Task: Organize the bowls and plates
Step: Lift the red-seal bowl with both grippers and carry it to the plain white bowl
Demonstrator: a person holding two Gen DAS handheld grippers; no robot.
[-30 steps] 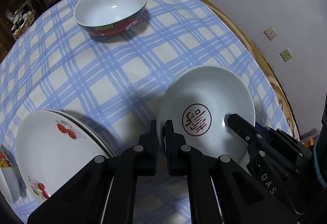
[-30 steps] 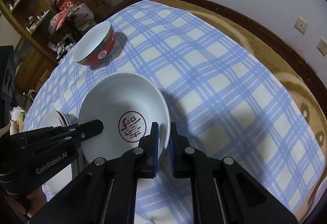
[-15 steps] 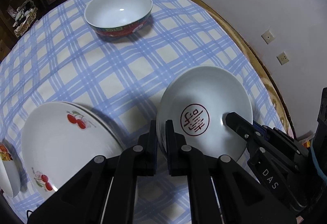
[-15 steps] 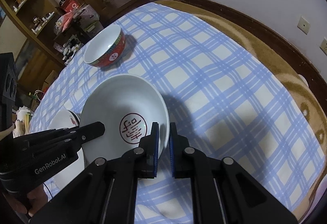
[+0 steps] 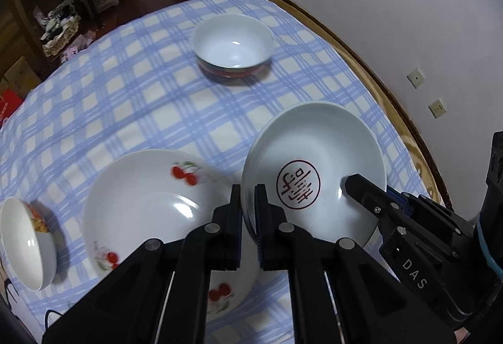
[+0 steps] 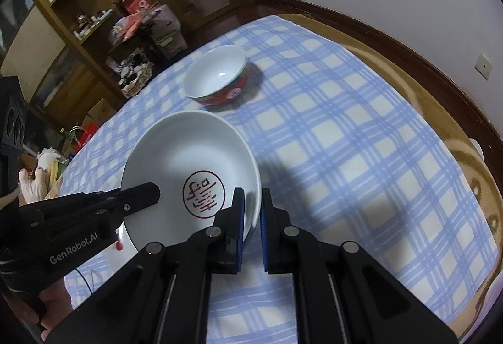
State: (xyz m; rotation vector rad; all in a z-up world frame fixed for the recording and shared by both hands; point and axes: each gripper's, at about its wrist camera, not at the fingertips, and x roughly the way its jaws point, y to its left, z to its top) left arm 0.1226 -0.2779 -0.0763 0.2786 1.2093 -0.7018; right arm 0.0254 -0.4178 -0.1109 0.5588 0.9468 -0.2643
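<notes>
- Left wrist view, item one: shallow white ceramic plate with a round red seal mark in its well [image 5: 314,161], held clear of the blue-and-white checked tablecloth [image 5: 141,111] and tilted, at about 3 o'clock in the picture.
- Left gripper [image 5: 248,202]: jaws narrow, pinched on the plate's rim at its 7 o'clock edge.
- Right gripper [image 6: 251,212]: jaws narrow, clamped on the opposite rim of the same plate; in the left wrist view it enters from 4 o'clock and reaches across the rim.
- Item two: wide white ceramic plate printed with red cherries [image 5: 157,212], lying on the cloth at 8 o'clock, just beside the lifted plate. Whether a second plate lies under it cannot be told.
- Item three: deep white bowl with a red patterned outer band [image 5: 232,45], standing alone at 12 o'clock, well apart from the plates.
- Item four: small white bowl with an orange-red pattern [image 5: 25,240], at 9 o'clock at the picture's edge, tilted in appearance and blurred.
- Status, as a judgement: sorting is partly done at most. One plate is in transit; no stack of bowls is formed.
- Outstanding, as a judgement: set the seal-marked plate on the cherry plate, then bring the two bowls together.
</notes>
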